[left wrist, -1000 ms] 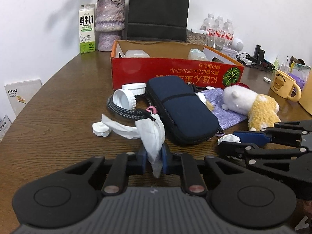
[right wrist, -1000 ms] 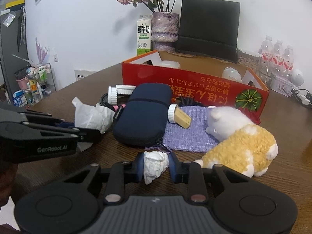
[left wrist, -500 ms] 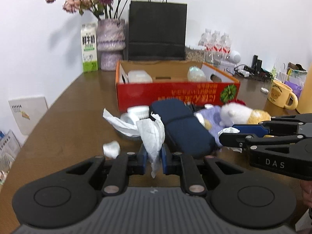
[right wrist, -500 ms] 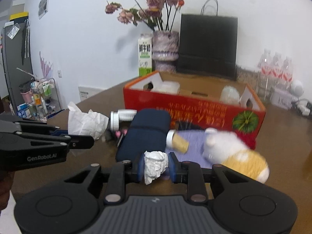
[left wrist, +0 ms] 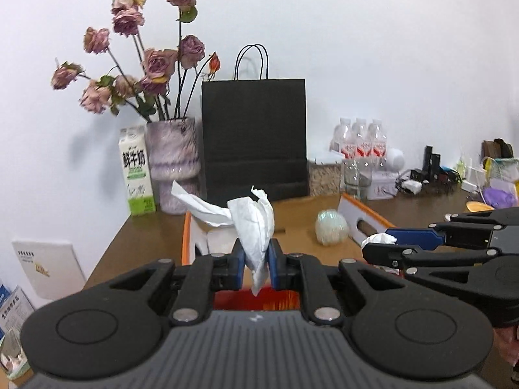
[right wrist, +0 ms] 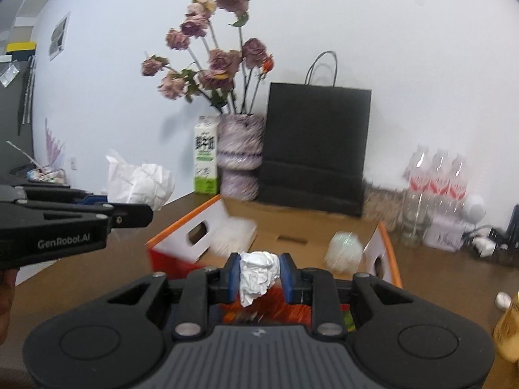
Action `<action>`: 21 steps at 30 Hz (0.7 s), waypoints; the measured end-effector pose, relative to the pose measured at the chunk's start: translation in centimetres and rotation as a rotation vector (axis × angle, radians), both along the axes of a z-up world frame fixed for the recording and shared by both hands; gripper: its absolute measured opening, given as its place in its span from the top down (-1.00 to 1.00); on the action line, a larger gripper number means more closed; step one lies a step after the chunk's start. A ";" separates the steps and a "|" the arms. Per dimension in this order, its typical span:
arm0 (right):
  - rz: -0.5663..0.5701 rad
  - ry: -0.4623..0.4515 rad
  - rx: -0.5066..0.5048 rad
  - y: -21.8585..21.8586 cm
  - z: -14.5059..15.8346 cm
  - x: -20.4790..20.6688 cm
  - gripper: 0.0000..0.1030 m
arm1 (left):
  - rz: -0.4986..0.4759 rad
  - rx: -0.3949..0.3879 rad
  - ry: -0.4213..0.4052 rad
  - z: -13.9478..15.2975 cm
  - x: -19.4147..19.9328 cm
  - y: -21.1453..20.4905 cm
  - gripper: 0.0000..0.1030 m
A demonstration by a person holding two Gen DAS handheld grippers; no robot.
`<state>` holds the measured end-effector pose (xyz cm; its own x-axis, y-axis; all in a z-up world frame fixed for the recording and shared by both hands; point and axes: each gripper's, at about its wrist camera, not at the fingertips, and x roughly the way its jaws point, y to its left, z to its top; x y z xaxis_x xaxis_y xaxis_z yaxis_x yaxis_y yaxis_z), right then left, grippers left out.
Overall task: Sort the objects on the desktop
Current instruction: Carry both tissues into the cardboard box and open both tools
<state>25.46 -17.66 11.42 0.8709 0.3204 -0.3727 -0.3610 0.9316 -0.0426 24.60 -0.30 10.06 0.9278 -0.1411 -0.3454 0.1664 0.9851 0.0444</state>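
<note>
My left gripper (left wrist: 256, 253) is shut on a loose white tissue (left wrist: 251, 223) that sticks up above the blue pads. My right gripper (right wrist: 258, 270) is shut on a crumpled white paper ball (right wrist: 258, 274). Both are raised side by side over the near wall of the red cardboard box (right wrist: 292, 223). In the left wrist view the right gripper (left wrist: 378, 241) comes in from the right with its paper. In the right wrist view the left gripper (right wrist: 129, 209) comes in from the left with its tissue (right wrist: 142, 184). Inside the box (left wrist: 298, 217) lie a pale round ball (left wrist: 331, 231) and a white container (right wrist: 232, 236).
Behind the box stand a black paper bag (left wrist: 254, 136), a purple vase of dried roses (left wrist: 172, 162) and a milk carton (left wrist: 136, 171). Water bottles (left wrist: 361, 142), cables and clutter fill the back right. A yellow object (right wrist: 509, 327) is at the right edge.
Both grippers rose from the tabletop and moved forward toward the box, each keeping its paper. The pouch, plush toy and other items on the table dropped out of view below.
</note>
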 end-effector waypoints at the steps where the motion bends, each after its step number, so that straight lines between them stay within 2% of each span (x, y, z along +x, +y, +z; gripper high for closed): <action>1: -0.013 -0.008 -0.007 -0.1 0.4 1.0 0.52 | -0.003 0.004 -0.002 0.3 0.9 -0.3 0.70; 4: -0.038 -0.003 -0.005 -0.4 1.3 3.9 0.52 | -0.012 0.004 0.022 0.8 4.0 -1.3 0.70; 11: -0.099 0.125 -0.023 -1.6 1.2 12.1 0.52 | -0.007 0.011 0.160 -0.2 11.7 -3.8 0.70; 15: -0.160 0.208 -0.061 -2.2 -0.3 16.1 0.52 | 0.016 -0.002 0.295 -2.0 16.2 -4.5 0.70; 18: -0.185 0.277 -0.085 -2.8 -2.0 18.6 0.52 | 0.033 0.017 0.364 -3.5 18.7 -5.0 0.70; 21: -0.201 0.303 -0.147 -2.6 -3.9 20.3 0.52 | 0.033 0.013 0.436 -5.0 20.6 -5.3 0.70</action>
<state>45.76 -20.26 7.47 0.7544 0.0788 -0.6517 -0.1888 0.9769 -0.1005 45.23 -5.61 5.02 0.6985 -0.1067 -0.7076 0.1404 0.9900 -0.0107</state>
